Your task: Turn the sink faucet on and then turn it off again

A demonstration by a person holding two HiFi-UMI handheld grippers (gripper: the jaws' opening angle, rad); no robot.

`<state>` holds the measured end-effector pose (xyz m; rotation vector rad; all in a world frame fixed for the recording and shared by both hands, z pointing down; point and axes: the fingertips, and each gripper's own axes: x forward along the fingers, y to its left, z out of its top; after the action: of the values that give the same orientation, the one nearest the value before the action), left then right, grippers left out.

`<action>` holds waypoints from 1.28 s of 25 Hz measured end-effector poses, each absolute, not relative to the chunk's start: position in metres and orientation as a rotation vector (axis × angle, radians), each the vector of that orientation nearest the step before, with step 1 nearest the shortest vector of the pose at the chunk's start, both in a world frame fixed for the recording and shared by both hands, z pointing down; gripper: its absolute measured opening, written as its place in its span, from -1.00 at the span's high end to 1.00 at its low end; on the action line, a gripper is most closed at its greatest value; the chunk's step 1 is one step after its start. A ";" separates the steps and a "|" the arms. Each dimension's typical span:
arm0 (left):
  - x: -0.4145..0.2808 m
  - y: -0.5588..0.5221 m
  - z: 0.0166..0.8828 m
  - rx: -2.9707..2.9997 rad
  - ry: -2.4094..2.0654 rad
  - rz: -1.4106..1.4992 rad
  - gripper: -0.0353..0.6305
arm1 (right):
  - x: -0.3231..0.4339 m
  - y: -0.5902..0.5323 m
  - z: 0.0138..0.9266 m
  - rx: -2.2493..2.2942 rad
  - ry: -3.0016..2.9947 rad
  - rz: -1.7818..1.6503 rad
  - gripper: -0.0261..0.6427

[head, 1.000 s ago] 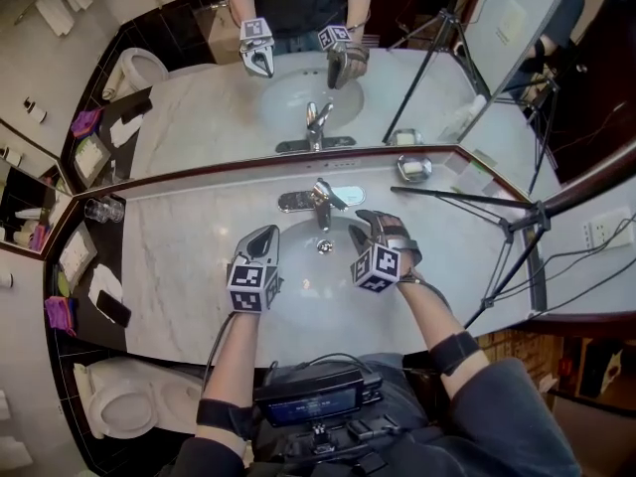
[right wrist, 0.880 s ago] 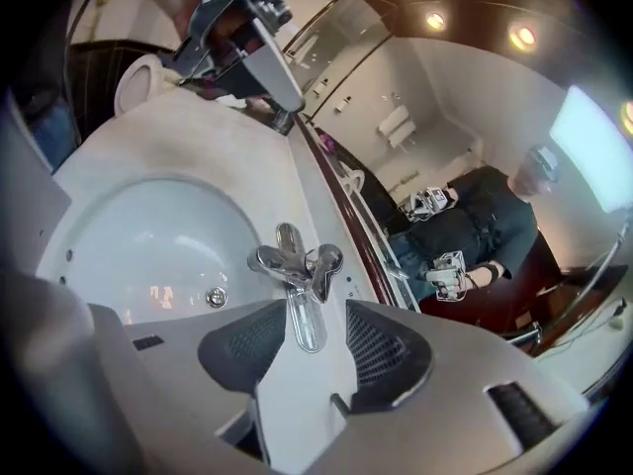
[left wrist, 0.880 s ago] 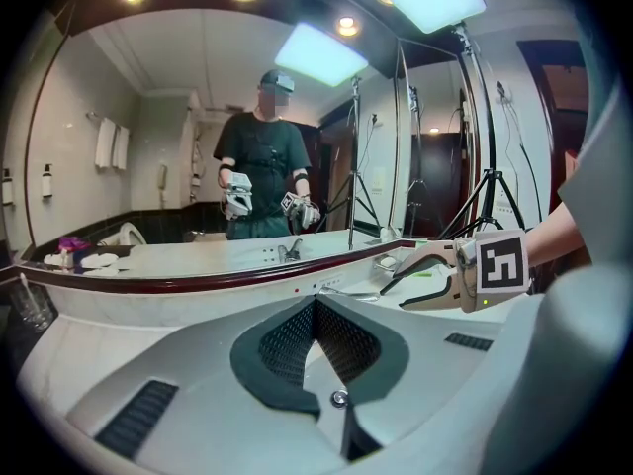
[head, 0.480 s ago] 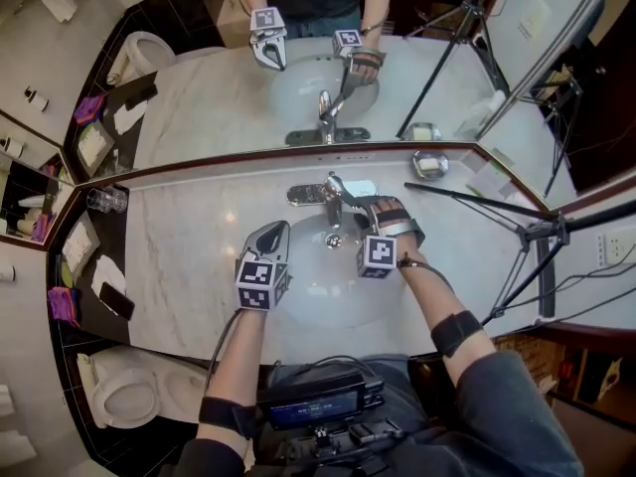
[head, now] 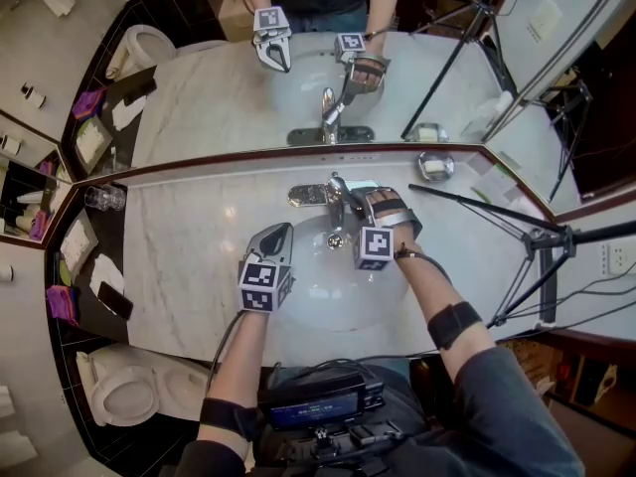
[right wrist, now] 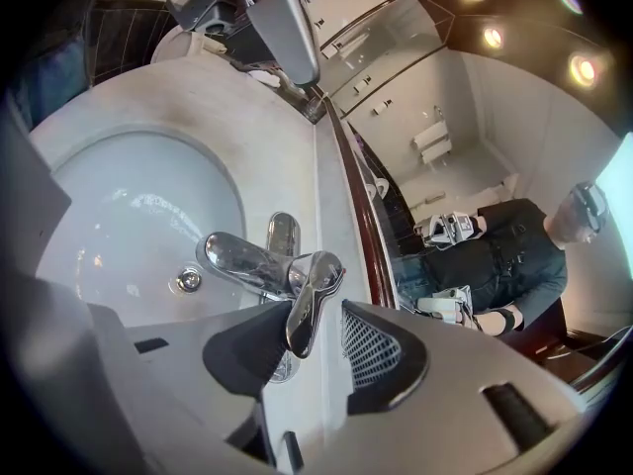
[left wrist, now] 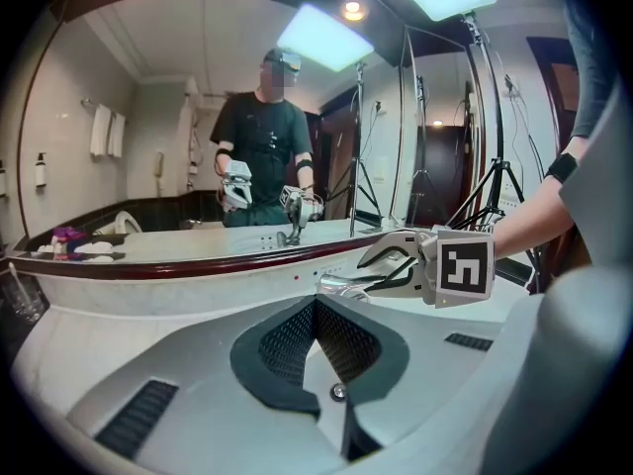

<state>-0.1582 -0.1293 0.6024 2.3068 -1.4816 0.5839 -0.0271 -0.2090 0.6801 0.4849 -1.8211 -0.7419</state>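
The faucet stands at the middle of the sink's back rim, just in front of the mirror, with its spout reaching out over the drain. The right claw comes at it from the front right. The lever stands between the jaws, which have just been closing. The lever lies close against one jaw, while a gap shows between it and the meshed pad, so it is not clamped. The left claw hangs over the sink's left side, apart from the faucet, jaws together on nothing. On the marble tabletop, a soap dish sits to the right by the mirror and glasses stand at the far left. A tripod stands beyond the tabletop's right end.
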 end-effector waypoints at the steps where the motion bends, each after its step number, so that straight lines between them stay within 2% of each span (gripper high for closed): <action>1: -0.158 -0.129 0.605 2.302 -1.479 0.586 0.88 | -0.028 -0.209 0.678 0.488 -1.830 -0.735 0.39; 32: -0.161 -0.118 0.616 2.276 -1.480 0.593 0.88 | -0.048 -0.239 0.655 0.567 -1.937 -0.552 0.40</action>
<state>-0.1611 -0.1183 0.6155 2.2764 -1.4796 0.5927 -0.0480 -0.2394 0.6547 0.5669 -1.9366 -0.5516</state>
